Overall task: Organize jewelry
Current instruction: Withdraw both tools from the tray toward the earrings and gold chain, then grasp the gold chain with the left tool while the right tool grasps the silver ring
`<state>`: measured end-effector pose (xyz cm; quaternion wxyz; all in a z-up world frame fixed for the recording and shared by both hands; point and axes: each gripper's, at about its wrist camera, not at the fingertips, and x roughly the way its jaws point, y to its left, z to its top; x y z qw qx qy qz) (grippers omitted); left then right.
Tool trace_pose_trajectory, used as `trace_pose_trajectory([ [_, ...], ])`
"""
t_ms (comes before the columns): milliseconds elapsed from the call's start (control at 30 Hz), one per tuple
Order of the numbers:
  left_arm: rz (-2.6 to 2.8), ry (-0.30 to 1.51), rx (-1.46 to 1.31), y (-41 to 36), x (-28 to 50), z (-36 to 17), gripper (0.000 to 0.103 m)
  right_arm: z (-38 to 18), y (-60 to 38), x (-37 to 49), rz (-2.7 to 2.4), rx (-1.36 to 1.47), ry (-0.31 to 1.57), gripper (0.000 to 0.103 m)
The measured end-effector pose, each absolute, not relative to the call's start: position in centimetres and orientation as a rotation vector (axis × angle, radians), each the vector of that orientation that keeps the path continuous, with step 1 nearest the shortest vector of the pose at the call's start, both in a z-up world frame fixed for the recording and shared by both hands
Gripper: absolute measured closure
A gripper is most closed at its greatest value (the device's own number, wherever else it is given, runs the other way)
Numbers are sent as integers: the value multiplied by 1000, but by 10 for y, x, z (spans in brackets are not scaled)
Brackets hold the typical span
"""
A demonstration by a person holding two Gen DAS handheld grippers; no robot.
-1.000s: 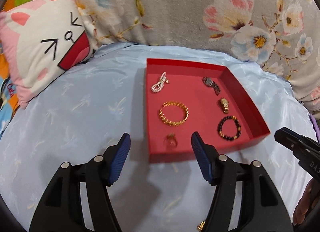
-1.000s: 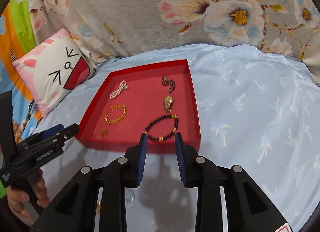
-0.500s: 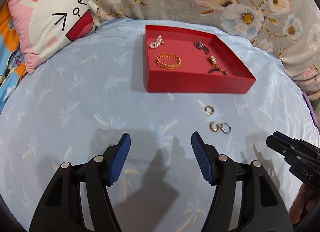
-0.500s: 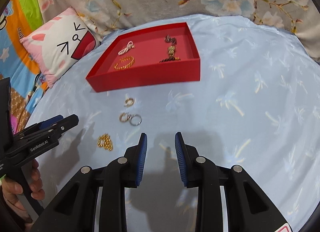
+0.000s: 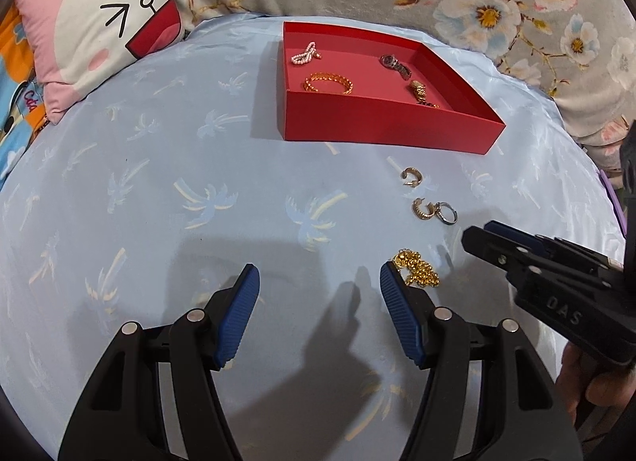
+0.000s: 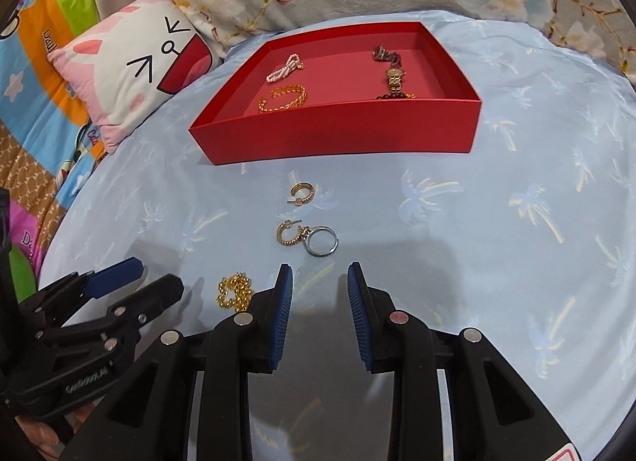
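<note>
Loose on the pale blue palm-print sheet (image 6: 516,246): a bunched gold chain (image 6: 235,292), a silver ring (image 6: 321,240) touching a ribbed gold hoop earring (image 6: 289,234), and a 2nd gold hoop (image 6: 303,192) nearest the shallow red cardboard tray (image 6: 338,135). Already inside that tray: pink bead bracelet (image 6: 285,68), gold link bracelet (image 6: 283,98), 2 watches. Right gripper (image 6: 320,284) part open and empty, just short of the silver ring; left gripper (image 5: 318,282) wider apart, empty, gold chain just beside its right pad. Best taken 1 piece at a time: approach steeply, straddle the ring clear of the hoop, pinch gently, lift over the tray's near wall. Thin sheet likely to bunch if pressed.
</note>
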<state>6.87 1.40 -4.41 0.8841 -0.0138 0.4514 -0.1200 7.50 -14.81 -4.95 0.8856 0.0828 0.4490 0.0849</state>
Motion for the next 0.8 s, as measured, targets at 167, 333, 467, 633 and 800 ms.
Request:
trace_pose_trajectory([
  [167, -249, 955, -37, 15, 71, -49, 42, -55, -146, 86, 171, 160, 926, 74],
  [333, -248, 956, -38, 15, 73, -51, 42, -55, -142, 96, 170, 129, 908, 75],
  [467, -248, 956, -39, 16, 73, -51, 42, -56, -137, 97, 150, 67, 895, 82],
  [633, -254, 960, -40, 12, 75, -50, 42, -54, -140, 96, 150, 76, 893, 83],
  [800, -293, 960, -38, 3, 72, -47, 42, -48, -157, 87, 135, 121, 884, 83],
])
